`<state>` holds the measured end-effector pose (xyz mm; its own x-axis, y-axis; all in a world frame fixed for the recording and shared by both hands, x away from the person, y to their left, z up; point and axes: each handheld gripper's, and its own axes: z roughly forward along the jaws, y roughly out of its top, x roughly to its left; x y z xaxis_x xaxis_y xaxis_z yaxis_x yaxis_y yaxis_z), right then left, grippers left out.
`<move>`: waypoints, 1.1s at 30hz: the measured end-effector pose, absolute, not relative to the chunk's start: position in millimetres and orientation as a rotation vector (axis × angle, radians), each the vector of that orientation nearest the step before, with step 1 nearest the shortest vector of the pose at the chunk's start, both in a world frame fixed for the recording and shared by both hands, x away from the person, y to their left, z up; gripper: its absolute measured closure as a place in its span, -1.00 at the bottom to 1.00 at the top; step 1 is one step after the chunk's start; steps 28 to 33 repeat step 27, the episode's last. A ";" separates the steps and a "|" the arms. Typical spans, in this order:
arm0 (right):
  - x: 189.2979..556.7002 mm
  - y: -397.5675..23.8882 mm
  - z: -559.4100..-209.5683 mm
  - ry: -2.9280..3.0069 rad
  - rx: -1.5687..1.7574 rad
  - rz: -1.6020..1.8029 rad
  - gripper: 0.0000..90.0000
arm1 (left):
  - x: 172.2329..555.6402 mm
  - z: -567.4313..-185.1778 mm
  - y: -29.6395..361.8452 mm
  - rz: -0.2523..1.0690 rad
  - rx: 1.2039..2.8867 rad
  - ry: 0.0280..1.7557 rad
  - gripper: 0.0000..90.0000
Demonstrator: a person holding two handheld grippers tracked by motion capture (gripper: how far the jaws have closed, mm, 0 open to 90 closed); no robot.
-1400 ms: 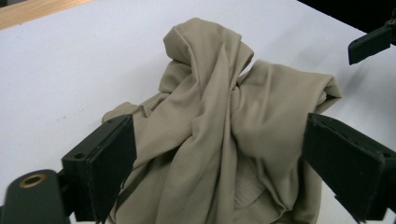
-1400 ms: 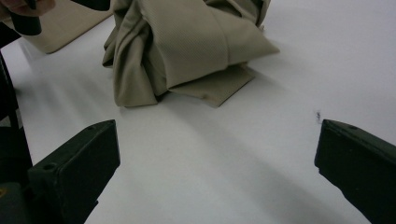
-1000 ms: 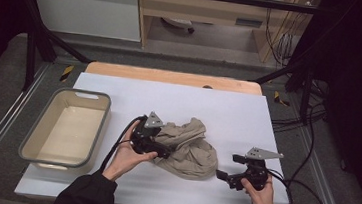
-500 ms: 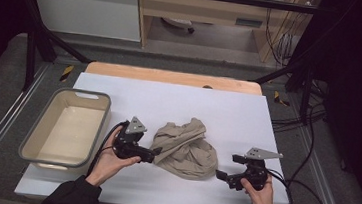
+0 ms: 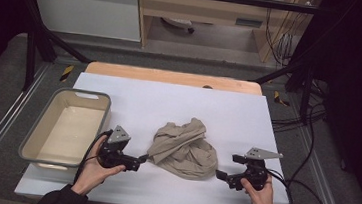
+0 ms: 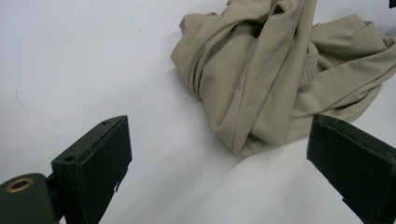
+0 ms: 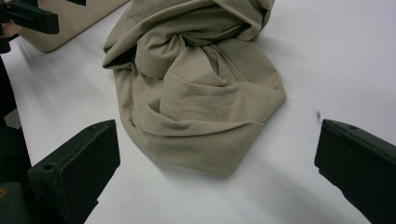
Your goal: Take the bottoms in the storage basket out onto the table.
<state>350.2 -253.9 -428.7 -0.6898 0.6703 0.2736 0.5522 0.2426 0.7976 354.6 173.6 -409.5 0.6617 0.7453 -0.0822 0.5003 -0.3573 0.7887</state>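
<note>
A beige cloth (image 5: 183,148) lies crumpled in a heap near the middle of the white counter (image 5: 169,101), between the two tools. The left hand-held gripper (image 5: 133,163) rests just beside the cloth on its left side, and its jaws stand wide apart with nothing between them. The right hand-held gripper (image 5: 223,177) waits near the right edge of the heap, also with jaws spread and empty. A grey tub (image 5: 35,138) stands at the left of the counter, and nothing can be seen inside it. By the look of it, the work on the cloth is at an early point: the cloth is not gripped and not spread or folded, so grasping it is left to do.
</note>
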 end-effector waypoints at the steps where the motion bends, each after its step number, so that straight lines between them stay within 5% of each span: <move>1: 350.2 -253.9 -428.8 2.376 1.175 1.440 -0.99 | 352.9 -410.2 175.4 0.368 2.035 0.965 -0.86; 33: 350.4 -253.2 -429.5 2.376 1.181 1.431 -0.99 | 330.0 -415.5 193.6 0.403 2.028 0.936 -0.88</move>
